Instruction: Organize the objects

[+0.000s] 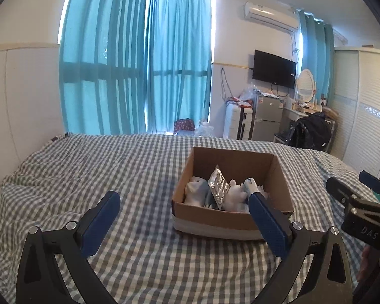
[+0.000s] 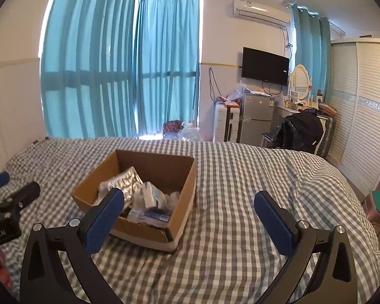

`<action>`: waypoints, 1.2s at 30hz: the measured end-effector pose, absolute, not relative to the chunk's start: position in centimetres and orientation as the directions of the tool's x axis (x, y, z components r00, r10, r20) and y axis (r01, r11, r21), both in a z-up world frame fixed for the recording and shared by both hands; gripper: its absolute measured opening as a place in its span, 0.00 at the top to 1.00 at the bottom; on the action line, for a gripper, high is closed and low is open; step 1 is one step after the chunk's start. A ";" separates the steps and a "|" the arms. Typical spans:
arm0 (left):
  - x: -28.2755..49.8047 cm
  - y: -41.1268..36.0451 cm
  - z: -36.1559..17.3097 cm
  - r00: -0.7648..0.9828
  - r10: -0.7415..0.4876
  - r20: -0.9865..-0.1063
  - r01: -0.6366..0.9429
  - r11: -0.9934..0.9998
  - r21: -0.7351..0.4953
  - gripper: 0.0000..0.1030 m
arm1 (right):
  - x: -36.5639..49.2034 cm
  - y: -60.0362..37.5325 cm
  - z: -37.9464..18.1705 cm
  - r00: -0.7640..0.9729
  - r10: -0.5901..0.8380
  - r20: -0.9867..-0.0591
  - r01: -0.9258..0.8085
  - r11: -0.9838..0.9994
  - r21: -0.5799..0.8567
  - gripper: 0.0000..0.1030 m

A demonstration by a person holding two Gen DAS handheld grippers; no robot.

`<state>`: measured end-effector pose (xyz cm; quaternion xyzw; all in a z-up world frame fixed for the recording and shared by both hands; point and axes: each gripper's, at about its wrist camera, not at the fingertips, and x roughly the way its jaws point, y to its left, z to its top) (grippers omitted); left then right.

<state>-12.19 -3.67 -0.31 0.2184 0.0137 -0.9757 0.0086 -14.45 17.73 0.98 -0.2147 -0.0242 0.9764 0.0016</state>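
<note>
An open cardboard box [image 1: 278, 177] sits on the checked bed; it also shows in the right wrist view [image 2: 187, 185]. Inside lie a silver blister pack [image 1: 217, 186], a white figure [image 1: 234, 195], a pale cloth item [image 1: 196, 190] and a white-and-blue packet [image 2: 153, 195]. My left gripper [image 1: 185, 205] is open and empty, just in front of the box's near left side. My right gripper [image 2: 190, 202] is open and empty, in front of the box's right side. Each gripper shows at the edge of the other's view.
The grey-and-white checked bedspread [image 1: 101, 167] covers the whole bed. Beyond it stand teal curtains [image 1: 139, 63], a white suitcase [image 1: 236, 122], a small fridge [image 1: 267, 116], a wall TV [image 1: 273, 68], a chair with dark clothes [image 1: 309, 129] and a white wardrobe [image 2: 362, 116].
</note>
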 end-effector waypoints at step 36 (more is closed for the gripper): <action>-11.7 -3.6 -0.7 -0.891 -0.029 -0.452 0.039 -0.999 -0.012 0.00 | -14.1 16.8 0.6 -0.908 0.027 -0.417 0.002 -0.998 -0.069 0.00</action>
